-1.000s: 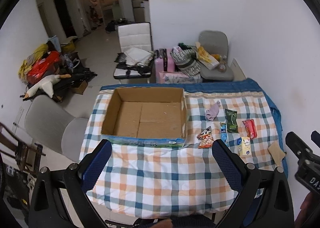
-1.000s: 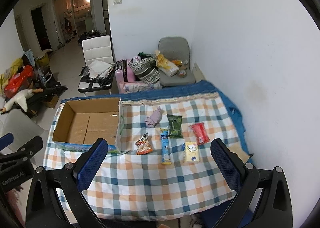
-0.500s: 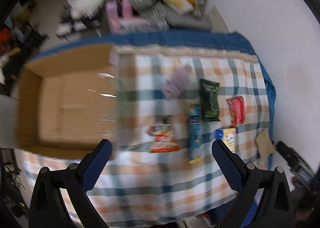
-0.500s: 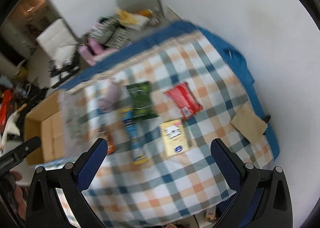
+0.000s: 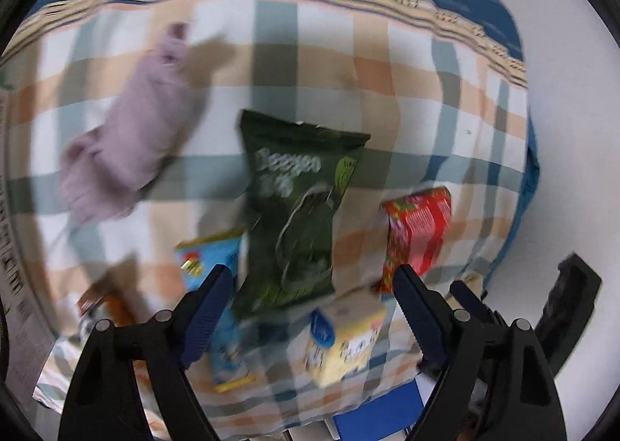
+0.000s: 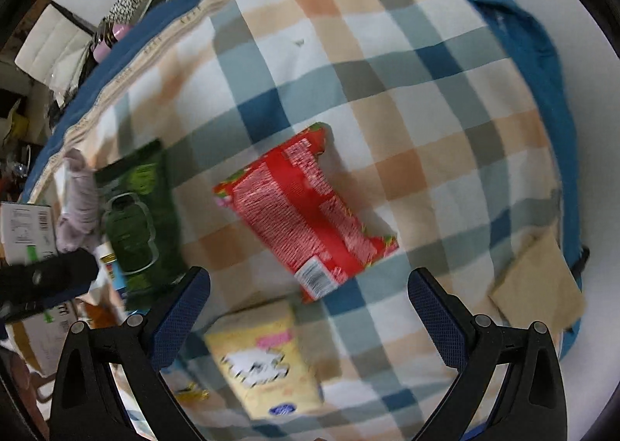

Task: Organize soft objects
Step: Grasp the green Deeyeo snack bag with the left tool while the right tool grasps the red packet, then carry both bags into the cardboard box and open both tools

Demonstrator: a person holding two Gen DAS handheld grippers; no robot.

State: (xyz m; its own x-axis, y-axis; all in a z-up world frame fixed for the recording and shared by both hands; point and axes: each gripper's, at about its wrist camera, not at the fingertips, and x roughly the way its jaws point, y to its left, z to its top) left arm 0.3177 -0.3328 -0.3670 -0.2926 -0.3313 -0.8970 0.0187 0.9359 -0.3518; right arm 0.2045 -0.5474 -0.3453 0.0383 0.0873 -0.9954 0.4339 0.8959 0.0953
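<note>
My left gripper (image 5: 316, 282) is open and hovers just above a dark green snack bag (image 5: 298, 204) on the checked tablecloth. A rolled lilac cloth (image 5: 131, 131) lies to its left, a red packet (image 5: 418, 231) to its right, a yellow tissue pack (image 5: 345, 344) and a blue packet (image 5: 209, 259) nearer. My right gripper (image 6: 310, 286) is open, above the red packet (image 6: 306, 208), with the yellow tissue pack (image 6: 263, 359) below it. The green bag (image 6: 139, 216) and lilac cloth (image 6: 77, 204) lie at its left.
A brown paper square (image 6: 542, 286) lies near the table's right edge. The cardboard box (image 6: 23, 228) shows at the far left. The blue cloth border (image 6: 542, 53) marks the far and right table edge, against a white wall. The left gripper (image 6: 42, 278) shows at the left.
Both grippers have moved forward and down toward the table, from a far overview to close above the packets. Both stay open and empty.
</note>
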